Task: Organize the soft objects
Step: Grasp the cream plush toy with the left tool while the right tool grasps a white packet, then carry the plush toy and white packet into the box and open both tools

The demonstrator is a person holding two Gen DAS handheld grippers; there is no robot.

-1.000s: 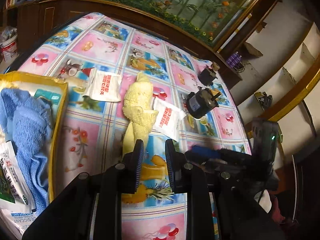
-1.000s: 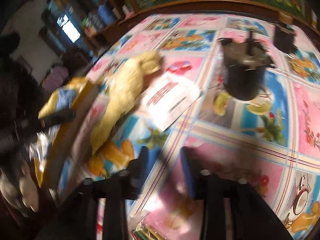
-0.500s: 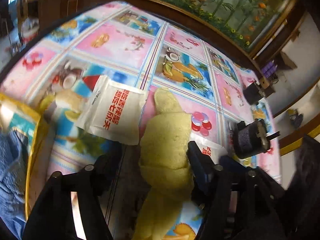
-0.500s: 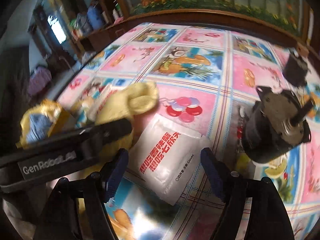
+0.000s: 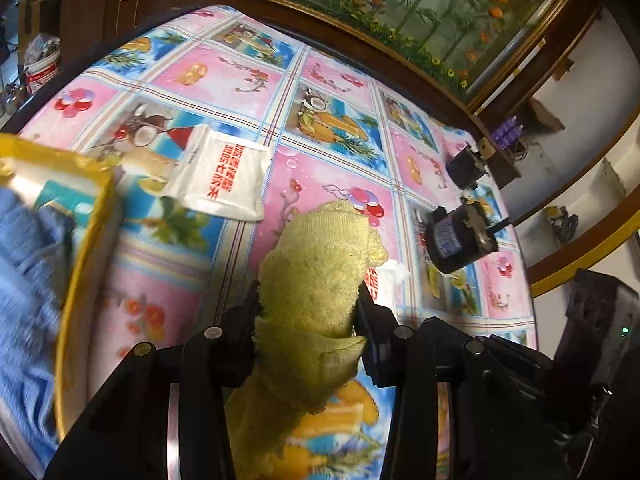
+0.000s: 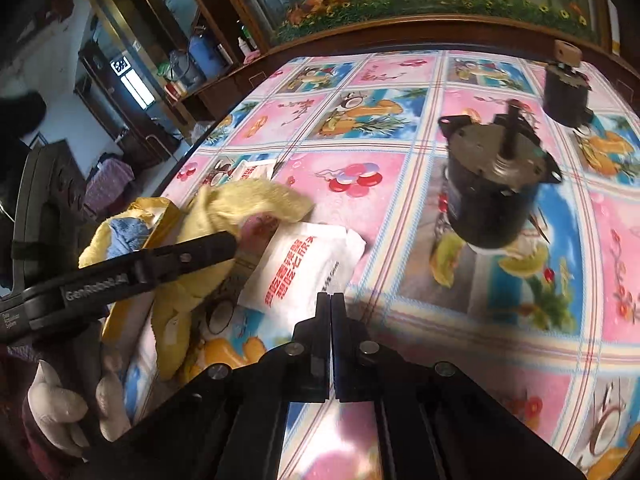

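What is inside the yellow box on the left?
The yellow box holds a blue towel and a pale packet with a teal patch. The towel covers whatever lies beneath it, and the frame cuts off the rest.

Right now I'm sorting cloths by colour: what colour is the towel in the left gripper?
Pale yellow towel, clearest in the left wrist view.

Both grippers are built of black plastic with silver screws; the left gripper (image 6: 224, 246) is lettered "GenRobot.AI" in white.
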